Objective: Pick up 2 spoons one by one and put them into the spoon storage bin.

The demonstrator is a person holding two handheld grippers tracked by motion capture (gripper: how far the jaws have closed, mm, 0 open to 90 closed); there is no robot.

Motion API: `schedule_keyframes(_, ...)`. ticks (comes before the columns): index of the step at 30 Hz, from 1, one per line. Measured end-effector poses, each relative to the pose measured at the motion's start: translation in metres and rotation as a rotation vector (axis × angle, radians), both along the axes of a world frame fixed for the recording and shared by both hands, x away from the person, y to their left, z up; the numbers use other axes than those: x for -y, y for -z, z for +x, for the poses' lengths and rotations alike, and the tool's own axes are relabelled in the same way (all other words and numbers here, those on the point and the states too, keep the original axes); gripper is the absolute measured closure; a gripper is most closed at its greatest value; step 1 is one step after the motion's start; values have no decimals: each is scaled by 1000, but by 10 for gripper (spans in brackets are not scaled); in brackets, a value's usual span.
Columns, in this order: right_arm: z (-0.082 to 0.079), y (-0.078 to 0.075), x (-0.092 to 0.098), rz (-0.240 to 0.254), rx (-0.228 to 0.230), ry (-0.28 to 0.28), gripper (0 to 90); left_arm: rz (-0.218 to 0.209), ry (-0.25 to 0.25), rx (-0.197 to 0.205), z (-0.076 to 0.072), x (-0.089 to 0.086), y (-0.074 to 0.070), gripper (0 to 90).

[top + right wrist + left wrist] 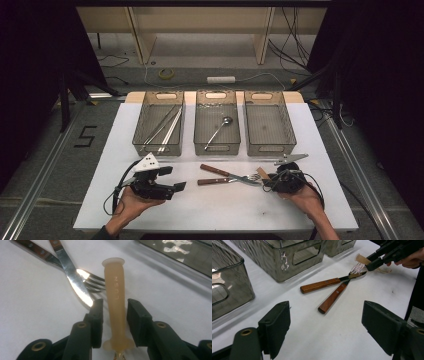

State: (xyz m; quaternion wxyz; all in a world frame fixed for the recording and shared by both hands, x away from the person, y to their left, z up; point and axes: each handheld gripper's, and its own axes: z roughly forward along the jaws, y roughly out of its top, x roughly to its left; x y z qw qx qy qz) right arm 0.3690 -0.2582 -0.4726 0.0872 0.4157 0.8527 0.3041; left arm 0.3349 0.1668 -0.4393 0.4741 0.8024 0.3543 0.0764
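A utensil with a tan rubbery handle point(115, 297) lies on the white table point(225, 205), just right of a crossed knife point(215, 170) and fork point(212, 181), both wooden-handled. My right gripper point(115, 312) straddles that tan handle point(262, 173) with a black pad close on each side and a thin gap still showing, so it is open. The knife blade point(75, 282) and fork tines point(93, 282) lie just beyond its left jaw. My left gripper point(325, 325) is held wide open above bare table with nothing between its jaws, facing the knife point(319, 285) and fork point(332, 298).
Three clear bins stand in a row at the back of the table. The left bin point(137, 145) holds long metal utensils, the middle bin point(216, 148) a spoon point(218, 131), and the right bin point(270, 149) looks bare. Cables and table legs lie on the floor beyond.
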Motion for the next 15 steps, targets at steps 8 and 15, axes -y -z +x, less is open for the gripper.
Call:
schedule_keyframes(8, 1, 1, -1, -15, 4, -14, 760, 0, -1, -1, 0, 0, 0, 224)
schedule_keyframes(15, -1, -3, -3, -28, 25, -31, 774, 0, -1, 1, 0, 0, 0, 224)
